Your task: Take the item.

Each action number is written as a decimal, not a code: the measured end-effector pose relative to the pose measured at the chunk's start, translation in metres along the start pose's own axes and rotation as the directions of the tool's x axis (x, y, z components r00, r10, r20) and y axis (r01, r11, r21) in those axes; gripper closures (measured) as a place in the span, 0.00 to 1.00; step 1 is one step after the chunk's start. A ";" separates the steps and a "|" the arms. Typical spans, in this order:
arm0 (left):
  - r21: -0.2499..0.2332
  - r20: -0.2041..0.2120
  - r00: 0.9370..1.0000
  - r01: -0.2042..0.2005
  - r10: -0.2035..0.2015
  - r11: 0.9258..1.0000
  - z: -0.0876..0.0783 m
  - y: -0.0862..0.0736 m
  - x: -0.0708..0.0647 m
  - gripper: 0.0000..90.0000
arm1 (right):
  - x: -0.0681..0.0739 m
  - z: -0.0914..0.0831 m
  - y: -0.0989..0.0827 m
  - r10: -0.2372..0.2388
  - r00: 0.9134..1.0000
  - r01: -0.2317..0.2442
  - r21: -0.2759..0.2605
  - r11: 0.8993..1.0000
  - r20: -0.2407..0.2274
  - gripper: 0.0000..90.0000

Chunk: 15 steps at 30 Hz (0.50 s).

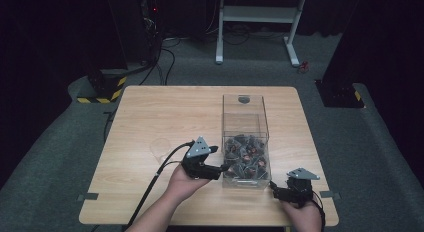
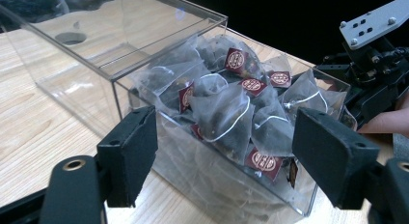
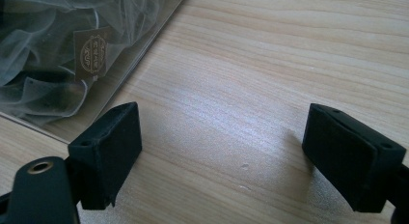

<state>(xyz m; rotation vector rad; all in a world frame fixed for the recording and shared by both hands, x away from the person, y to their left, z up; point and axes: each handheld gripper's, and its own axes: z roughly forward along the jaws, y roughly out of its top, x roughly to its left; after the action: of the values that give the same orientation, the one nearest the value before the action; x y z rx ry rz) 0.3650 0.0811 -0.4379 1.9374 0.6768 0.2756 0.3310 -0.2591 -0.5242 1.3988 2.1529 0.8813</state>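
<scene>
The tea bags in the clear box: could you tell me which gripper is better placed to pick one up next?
Probably the left gripper: it points at the clear box, jaws open before the tea bags. The right gripper, also open, faces bare table beside it.

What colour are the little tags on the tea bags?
Dark red tags with a pale round emblem, clearest in the left gripper view.

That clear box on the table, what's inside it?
The clear box has pyramid tea bags with dark red tags heaped in its near compartment; the far one looks empty. The bags on top cover whatever lies at the bottom.
</scene>
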 end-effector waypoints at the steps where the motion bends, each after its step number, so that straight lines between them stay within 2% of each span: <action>1: 0.001 0.001 1.000 0.003 -0.003 1.000 0.001 0.000 -0.001 0.30 | 0.000 0.000 0.000 0.000 1.000 0.000 0.000 1.000 0.000 0.15; 8: 0.006 0.009 1.000 -0.004 0.004 1.000 0.009 0.002 -0.002 0.37 | 0.000 0.000 0.000 0.001 1.000 -0.001 0.000 1.000 -0.001 0.15; 15: -0.002 0.012 1.000 -0.013 0.013 1.000 0.016 0.008 -0.006 0.50 | 0.000 0.000 0.000 -0.001 1.000 0.001 0.001 1.000 -0.003 0.15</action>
<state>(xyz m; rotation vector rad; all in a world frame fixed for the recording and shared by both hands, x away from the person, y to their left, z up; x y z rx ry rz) 0.3703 0.0629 -0.4378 1.9405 0.6556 0.2729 0.3309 -0.2590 -0.5241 1.3974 2.1560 0.8827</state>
